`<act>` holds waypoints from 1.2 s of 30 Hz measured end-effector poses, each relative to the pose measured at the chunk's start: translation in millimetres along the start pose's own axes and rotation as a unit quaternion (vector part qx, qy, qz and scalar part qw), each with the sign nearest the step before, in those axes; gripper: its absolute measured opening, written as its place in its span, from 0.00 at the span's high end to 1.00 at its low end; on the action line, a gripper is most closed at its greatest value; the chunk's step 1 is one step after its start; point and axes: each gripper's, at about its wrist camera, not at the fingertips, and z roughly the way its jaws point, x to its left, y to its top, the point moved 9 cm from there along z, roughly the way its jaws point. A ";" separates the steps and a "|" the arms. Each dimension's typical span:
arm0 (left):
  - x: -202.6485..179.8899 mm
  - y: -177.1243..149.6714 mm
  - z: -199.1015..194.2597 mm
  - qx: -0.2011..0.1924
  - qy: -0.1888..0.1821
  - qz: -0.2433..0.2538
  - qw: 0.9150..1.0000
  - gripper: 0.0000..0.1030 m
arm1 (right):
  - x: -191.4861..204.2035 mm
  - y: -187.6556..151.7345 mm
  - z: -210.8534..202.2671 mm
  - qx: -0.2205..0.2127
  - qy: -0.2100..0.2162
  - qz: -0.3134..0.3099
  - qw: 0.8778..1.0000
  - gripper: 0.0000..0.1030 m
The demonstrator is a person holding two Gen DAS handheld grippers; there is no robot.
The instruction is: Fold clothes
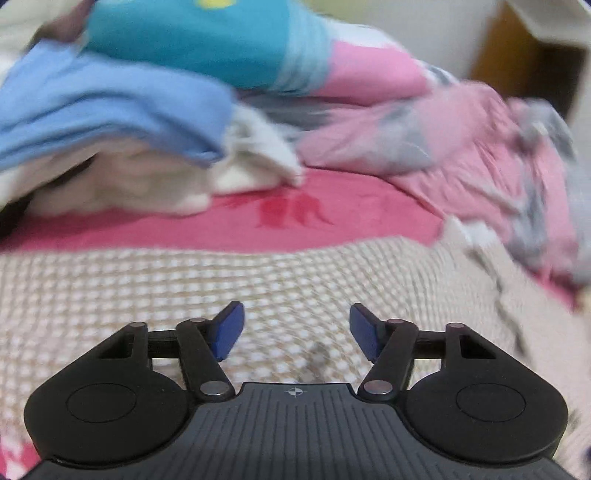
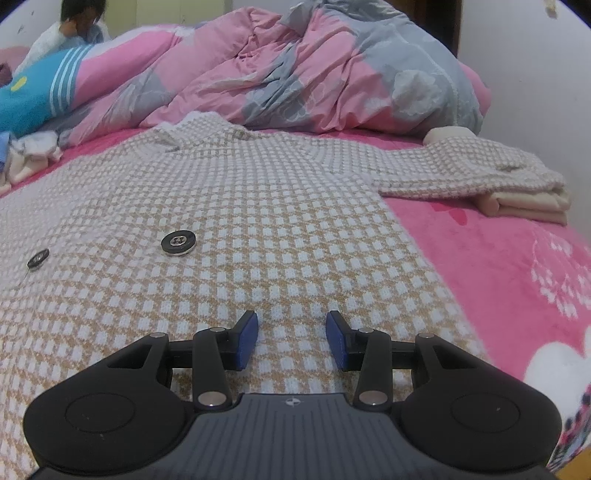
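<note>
Left wrist view, gripper: the left gripper [image 1: 295,328] hangs over the near part of the checked jacket [image 1: 221,288], its blue pads [image 1: 229,332] standing wide apart with nothing between them.
Left wrist view, garment: only a stretch of the beige-and-white weave shows, lying flat on the pink bedsheet [image 1: 258,225]; the picture is blurred, so its edges cannot be placed here.
Left wrist view, surroundings: a heap of clothes, blue cloth [image 1: 110,107] over white, lies beyond the jacket to the left; a pink and grey quilt [image 1: 461,147] lies to the right.
Right wrist view, gripper: the right gripper [image 2: 291,339] sits low over the jacket front [image 2: 258,206], pads moderately apart and empty; whether they touch the weave cannot be told.
Right wrist view, garment: the jacket is spread face up, two dark buttons [image 2: 178,242] to the left, the collar toward the quilt [image 2: 332,74], one sleeve [image 2: 480,170] stretched out to the right with its cuff doubled over.
Right wrist view, background: a person [image 2: 74,26] sits far off at the upper left.
Stage (judged): the fold appears not yet begun; both sleeves lie unfolded or unseen.
Risk, thick weave: a shallow pinch may catch only the top layer, so the front would lift off the back and crease.
Risk, crowding: the heap and quilt lie close to the jacket's edges; a sweeping fold could drag them in.
Risk, bulky cuff: folding it inward may leave a lump.
</note>
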 end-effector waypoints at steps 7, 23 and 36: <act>81.6 -28.9 -30.9 -0.030 0.129 0.010 0.991 0.47 | 9.1 -0.7 -23.1 0.001 0.001 -0.019 1.000 0.58; -81.6 36.1 71.7 0.025 -0.064 0.033 0.997 0.66 | 171.3 14.9 11.1 -0.010 0.216 -0.062 0.974 0.72; -102.2 69.5 112.5 -0.026 -0.043 0.054 0.997 0.72 | 156.1 8.4 19.4 -0.007 0.261 0.004 0.965 0.73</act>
